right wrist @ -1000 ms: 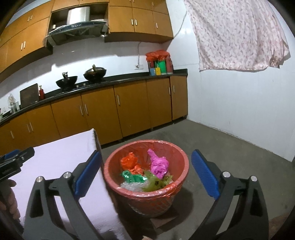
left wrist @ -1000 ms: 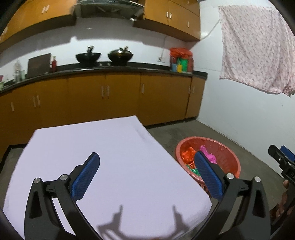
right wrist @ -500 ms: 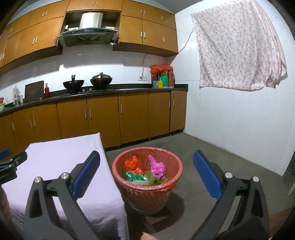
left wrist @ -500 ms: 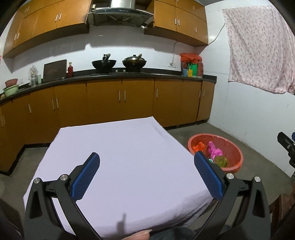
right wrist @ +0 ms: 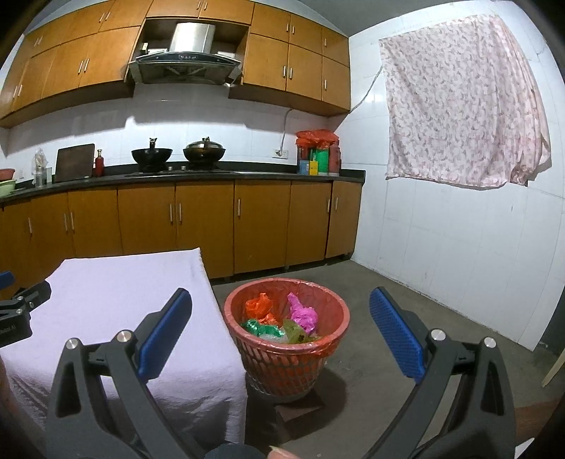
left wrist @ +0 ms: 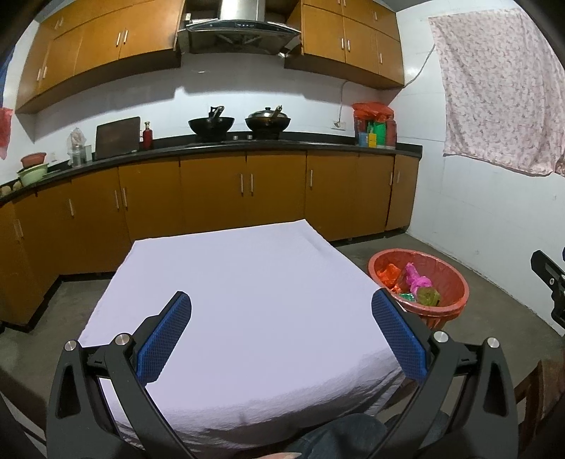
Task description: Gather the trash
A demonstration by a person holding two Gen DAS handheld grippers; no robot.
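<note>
Left gripper (left wrist: 280,333) held above the near part of a table draped in a white cloth (left wrist: 247,300), jaws spread wide with nothing between the blue pads (left wrist: 164,339). Right gripper (right wrist: 280,333) likewise released and gripping nothing, aimed past the table's right edge at the red mesh wastebasket (right wrist: 286,363), which stands on the concrete floor (right wrist: 406,317) just beside the table. Inside the basket, lined with a red bag: crumpled trash, namely an orange wrapper (right wrist: 259,305), a pink plastic bag (right wrist: 302,314), a green foil piece (right wrist: 259,328) and an olive scrap (right wrist: 295,332), all lying below the rim. Behind, along the wall: brown base cabinets (left wrist: 212,197) under a black countertop (left wrist: 247,144) carrying two woks (left wrist: 240,123) beneath a steel range hood (left wrist: 240,26). On the right wall, a floral cloth (right wrist: 462,120) hanging.
</note>
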